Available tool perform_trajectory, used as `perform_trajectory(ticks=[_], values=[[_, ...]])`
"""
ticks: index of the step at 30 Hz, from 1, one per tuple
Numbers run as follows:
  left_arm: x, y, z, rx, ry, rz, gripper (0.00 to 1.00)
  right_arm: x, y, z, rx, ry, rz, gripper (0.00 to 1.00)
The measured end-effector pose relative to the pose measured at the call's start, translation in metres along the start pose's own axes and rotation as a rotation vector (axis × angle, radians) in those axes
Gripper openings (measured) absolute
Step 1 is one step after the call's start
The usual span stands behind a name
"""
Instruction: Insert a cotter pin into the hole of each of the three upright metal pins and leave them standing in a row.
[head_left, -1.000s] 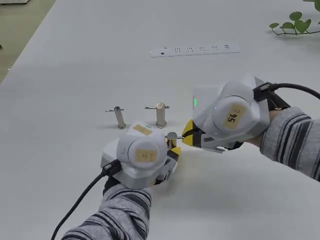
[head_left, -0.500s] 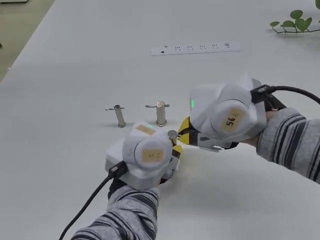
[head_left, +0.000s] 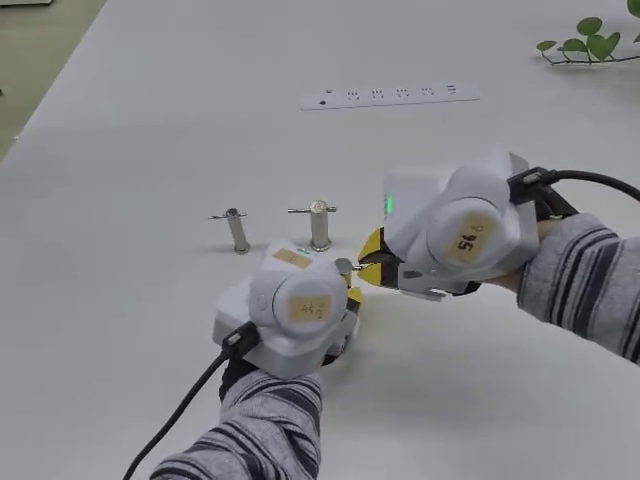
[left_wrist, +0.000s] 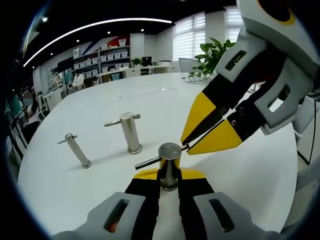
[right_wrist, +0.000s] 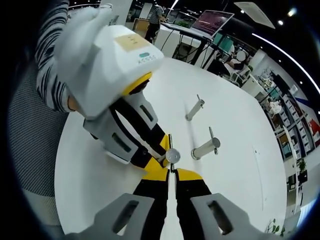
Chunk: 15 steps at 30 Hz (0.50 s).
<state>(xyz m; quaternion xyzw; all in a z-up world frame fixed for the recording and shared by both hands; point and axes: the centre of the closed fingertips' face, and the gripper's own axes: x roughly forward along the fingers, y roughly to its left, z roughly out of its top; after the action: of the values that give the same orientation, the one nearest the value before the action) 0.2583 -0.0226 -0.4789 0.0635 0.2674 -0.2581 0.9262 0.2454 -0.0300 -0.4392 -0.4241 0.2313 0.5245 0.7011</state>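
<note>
Three upright metal pins stand on the white table. The left pin (head_left: 238, 231) and the middle pin (head_left: 319, 226) each carry a cotter pin through the head. My left gripper (left_wrist: 169, 181) is shut on the shaft of the third pin (left_wrist: 169, 165), which stands nearest me (head_left: 344, 270). A cotter pin (left_wrist: 150, 161) lies through its head, sticking out to the left. My right gripper (right_wrist: 171, 172) is shut on the cotter pin's other end beside the pin head (right_wrist: 173, 155). In the head view the two grippers (head_left: 355, 278) meet tip to tip.
A white power strip (head_left: 390, 96) lies at the far middle of the table. Green plant leaves (head_left: 585, 42) reach in at the far right corner. Cables trail from both grippers toward me. Bare tabletop (head_left: 130, 290) spreads left of the pins.
The cotter pin has gone a little further through the third pin's head. Both grippers have stayed together at that pin, with only a slight shift.
</note>
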Motion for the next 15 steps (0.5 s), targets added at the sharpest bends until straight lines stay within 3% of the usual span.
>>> perform_trajectory(ticks=[15], values=[[-0.0008,0.0001,-0.0007,0.0,0.001,0.006,0.1,0.0016,-0.0001,0.001,0.024,-0.015,-0.005,0.0]])
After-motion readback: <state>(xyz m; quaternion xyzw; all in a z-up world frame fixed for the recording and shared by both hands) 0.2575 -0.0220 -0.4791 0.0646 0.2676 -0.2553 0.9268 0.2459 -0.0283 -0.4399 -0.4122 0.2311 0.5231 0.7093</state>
